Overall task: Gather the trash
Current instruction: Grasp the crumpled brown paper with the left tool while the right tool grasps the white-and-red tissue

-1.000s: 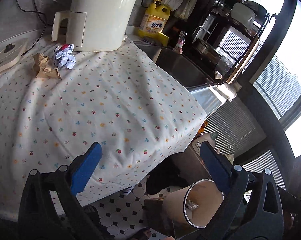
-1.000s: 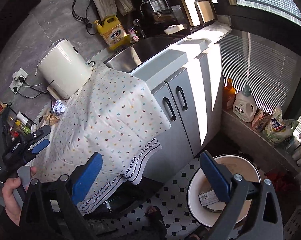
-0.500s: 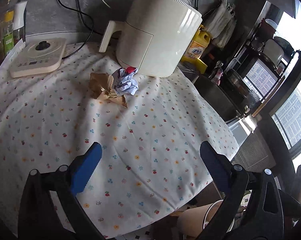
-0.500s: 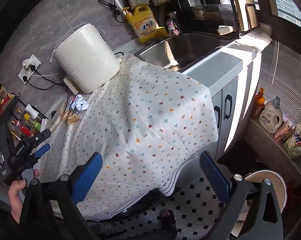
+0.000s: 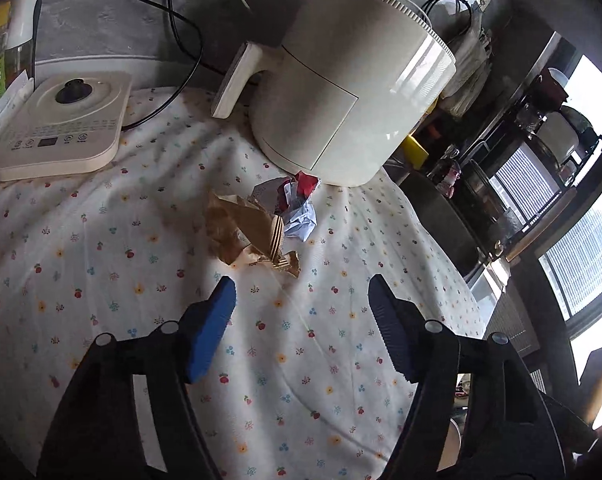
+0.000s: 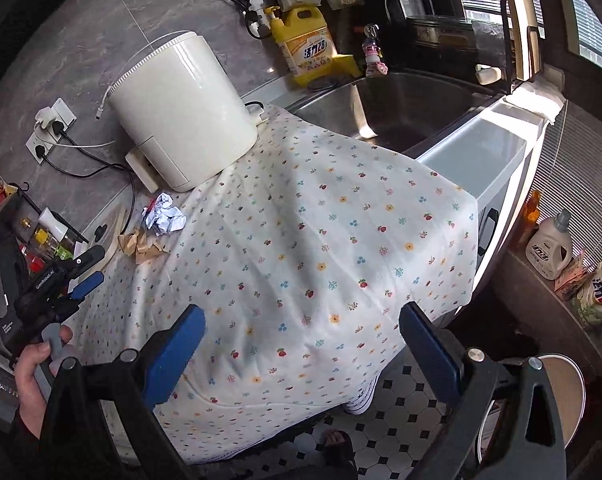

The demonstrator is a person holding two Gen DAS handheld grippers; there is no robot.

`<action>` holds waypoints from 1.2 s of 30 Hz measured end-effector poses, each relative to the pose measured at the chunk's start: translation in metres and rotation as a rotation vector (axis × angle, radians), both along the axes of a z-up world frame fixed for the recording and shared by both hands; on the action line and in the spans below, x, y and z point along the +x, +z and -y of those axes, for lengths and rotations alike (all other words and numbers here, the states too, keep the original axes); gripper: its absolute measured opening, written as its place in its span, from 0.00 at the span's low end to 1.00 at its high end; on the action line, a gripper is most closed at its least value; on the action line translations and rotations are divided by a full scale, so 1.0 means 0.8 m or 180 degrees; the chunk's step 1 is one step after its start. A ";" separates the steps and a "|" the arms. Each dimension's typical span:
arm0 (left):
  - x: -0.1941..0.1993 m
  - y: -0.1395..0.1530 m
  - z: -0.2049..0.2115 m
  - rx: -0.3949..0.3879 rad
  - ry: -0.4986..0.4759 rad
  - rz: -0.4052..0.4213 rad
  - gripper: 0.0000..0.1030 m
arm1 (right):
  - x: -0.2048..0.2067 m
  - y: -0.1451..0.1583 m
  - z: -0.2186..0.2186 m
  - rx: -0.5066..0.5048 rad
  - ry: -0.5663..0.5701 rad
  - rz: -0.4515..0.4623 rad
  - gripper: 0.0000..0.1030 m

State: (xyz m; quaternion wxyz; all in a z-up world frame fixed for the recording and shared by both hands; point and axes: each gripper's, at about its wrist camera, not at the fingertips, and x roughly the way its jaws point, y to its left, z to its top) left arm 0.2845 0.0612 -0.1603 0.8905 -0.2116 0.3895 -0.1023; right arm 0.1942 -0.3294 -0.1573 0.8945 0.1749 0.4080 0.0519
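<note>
A crumpled brown paper scrap (image 5: 248, 236) and a crumpled white, blue and red paper ball (image 5: 297, 210) lie together on the flowered tablecloth (image 5: 149, 280), in front of the white air fryer (image 5: 353, 88). My left gripper (image 5: 301, 304) is open and empty, just short of the brown scrap. In the right wrist view the brown scrap (image 6: 141, 245) and the paper ball (image 6: 163, 218) lie at the cloth's far left, with the left gripper (image 6: 83, 274) beside them. My right gripper (image 6: 301, 340) is open and empty, above the cloth's front edge. The trash bin's rim (image 6: 569, 384) shows at lower right on the floor.
A white kettle base (image 5: 61, 128) with a cord sits left of the trash. A sink (image 6: 405, 112) and a yellow detergent jug (image 6: 307, 46) lie behind the cloth. Bottles (image 6: 549, 246) stand on a low ledge at right. The floor (image 6: 401, 416) is tiled.
My left gripper has swung from the table edge and bin toward the trash, and has come close to the brown scrap. My right gripper has moved up and left, away from the bin.
</note>
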 end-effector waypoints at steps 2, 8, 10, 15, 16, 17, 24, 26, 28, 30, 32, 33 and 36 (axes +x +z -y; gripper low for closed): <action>0.014 -0.005 -0.002 0.0009 -0.0020 -0.0026 0.66 | 0.003 0.000 -0.003 -0.0003 -0.0064 -0.0014 0.93; 0.053 -0.024 -0.009 -0.0038 -0.0008 -0.0157 0.56 | 0.016 0.005 -0.020 -0.0066 -0.0105 -0.0015 0.93; 0.064 -0.031 -0.013 -0.0062 -0.0006 -0.0236 0.44 | 0.021 0.004 -0.030 -0.0087 -0.0081 -0.0028 0.93; 0.068 -0.027 -0.028 -0.0057 -0.0001 -0.0193 0.12 | 0.039 0.000 -0.061 -0.0119 0.0040 -0.0056 0.93; 0.064 -0.022 -0.035 -0.0068 -0.0001 -0.0146 0.12 | 0.043 -0.001 -0.069 -0.0119 0.0075 -0.0059 0.93; 0.061 -0.018 -0.041 -0.0096 -0.0018 -0.0114 0.11 | 0.048 -0.001 -0.077 -0.0117 0.0113 -0.0062 0.93; 0.033 -0.002 -0.085 -0.0119 -0.0013 0.0014 0.11 | 0.085 -0.001 -0.144 -0.0129 0.0479 -0.0008 0.93; 0.024 0.000 -0.097 -0.0079 0.0042 0.0034 0.11 | 0.096 0.000 -0.162 -0.0127 0.0571 0.0010 0.92; 0.015 0.000 -0.110 -0.0032 0.0115 0.0041 0.11 | 0.109 0.000 -0.181 -0.0105 0.0674 0.0017 0.90; 0.007 0.000 -0.126 0.0010 0.0196 0.0036 0.11 | 0.125 0.000 -0.201 -0.0086 0.0802 -0.0001 0.82; -0.001 -0.001 -0.140 0.0029 0.0270 0.0029 0.11 | 0.140 -0.001 -0.221 -0.0097 0.0917 -0.0030 0.73; -0.004 -0.002 -0.147 0.0045 0.0301 0.0028 0.11 | 0.148 -0.001 -0.233 -0.0115 0.0966 -0.0025 0.71; -0.011 -0.004 -0.165 0.0066 0.0382 0.0021 0.11 | 0.172 -0.002 -0.263 -0.0162 0.1088 -0.0013 0.69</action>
